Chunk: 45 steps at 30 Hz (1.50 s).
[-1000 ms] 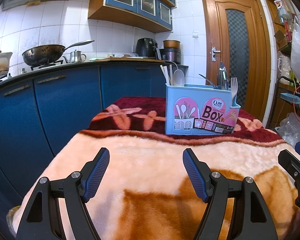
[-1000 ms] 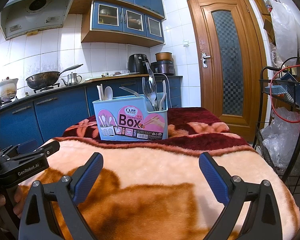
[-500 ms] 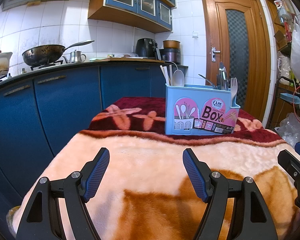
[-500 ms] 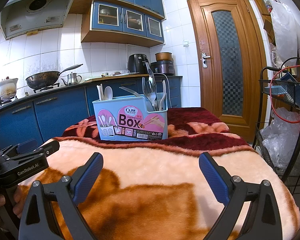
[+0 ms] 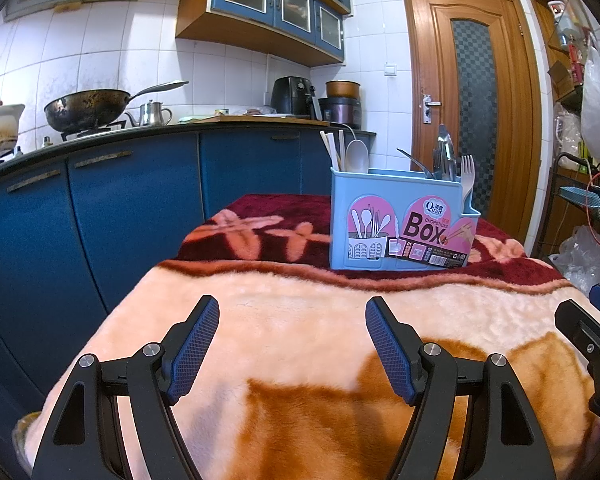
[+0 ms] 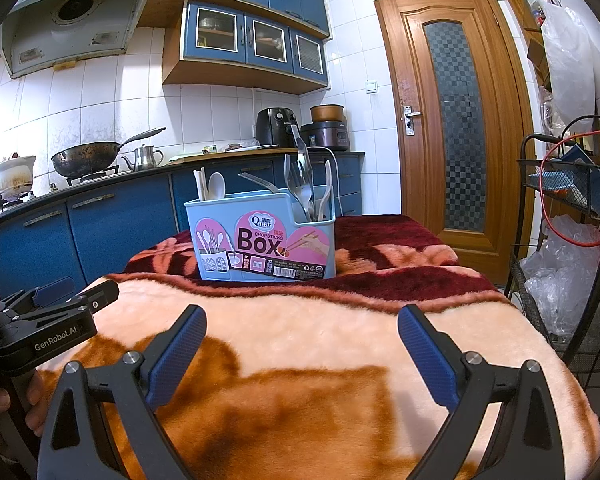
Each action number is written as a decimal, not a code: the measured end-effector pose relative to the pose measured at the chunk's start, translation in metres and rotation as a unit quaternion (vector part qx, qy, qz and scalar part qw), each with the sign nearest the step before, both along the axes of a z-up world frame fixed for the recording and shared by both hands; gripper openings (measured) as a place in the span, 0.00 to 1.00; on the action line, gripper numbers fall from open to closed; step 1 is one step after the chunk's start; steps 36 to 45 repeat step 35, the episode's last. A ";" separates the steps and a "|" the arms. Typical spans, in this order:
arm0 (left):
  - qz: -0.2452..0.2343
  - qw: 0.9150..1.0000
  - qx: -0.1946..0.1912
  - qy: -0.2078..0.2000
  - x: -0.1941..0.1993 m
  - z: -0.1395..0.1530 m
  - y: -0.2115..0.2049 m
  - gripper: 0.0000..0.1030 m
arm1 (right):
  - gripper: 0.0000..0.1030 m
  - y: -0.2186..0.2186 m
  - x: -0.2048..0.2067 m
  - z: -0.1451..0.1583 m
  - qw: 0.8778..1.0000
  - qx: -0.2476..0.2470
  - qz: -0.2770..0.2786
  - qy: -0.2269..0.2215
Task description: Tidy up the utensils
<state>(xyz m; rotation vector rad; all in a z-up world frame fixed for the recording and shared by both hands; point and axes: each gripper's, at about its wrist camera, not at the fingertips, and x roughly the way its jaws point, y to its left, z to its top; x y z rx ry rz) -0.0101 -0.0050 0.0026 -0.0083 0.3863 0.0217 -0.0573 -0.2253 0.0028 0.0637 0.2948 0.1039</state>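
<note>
Blue utensil box (image 5: 400,220) stands upright — long side facing both spread, empty grippers (image 5: 292,344) (image 6: 302,346).

Bench covered by a plush peach, orange and dark-red blanket (image 5: 300,340) (image 6: 300,340) with a flower pattern. At the far end, on the dark-red band, standing upright: a light-blue plastic utensil box (image 5: 400,224) (image 6: 260,240) with pink "Box" labels, holding spoons, forks and chopsticks.
</note>
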 end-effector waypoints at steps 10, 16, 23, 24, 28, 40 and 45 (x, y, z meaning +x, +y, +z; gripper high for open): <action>0.000 1.000 0.000 0.000 0.000 0.000 0.000 0.75 | 0.96 0.000 0.000 0.000 1.000 0.000 0.000 0.000; 0.000 1.000 0.000 0.000 0.000 0.000 0.000 0.75 | 0.96 0.000 0.000 0.000 1.000 -0.001 0.000 0.000; 0.000 1.000 0.000 0.000 0.000 0.000 0.000 0.75 | 0.96 0.000 0.000 0.000 1.000 -0.001 0.000 0.001; 0.000 1.000 0.000 0.000 0.000 0.000 0.000 0.75 | 0.96 0.000 0.000 0.000 1.000 -0.001 0.000 0.001; 0.000 1.000 0.000 0.000 0.000 0.000 -0.001 0.75 | 0.96 0.000 0.000 0.000 1.000 -0.001 0.000 0.001; 0.001 1.000 0.000 0.001 0.000 -0.001 0.000 0.75 | 0.96 -0.002 -0.002 -0.001 1.000 -0.001 0.000 0.002; 0.001 1.000 0.000 0.001 0.000 -0.001 0.000 0.75 | 0.96 -0.002 -0.002 -0.001 1.000 -0.001 0.000 0.002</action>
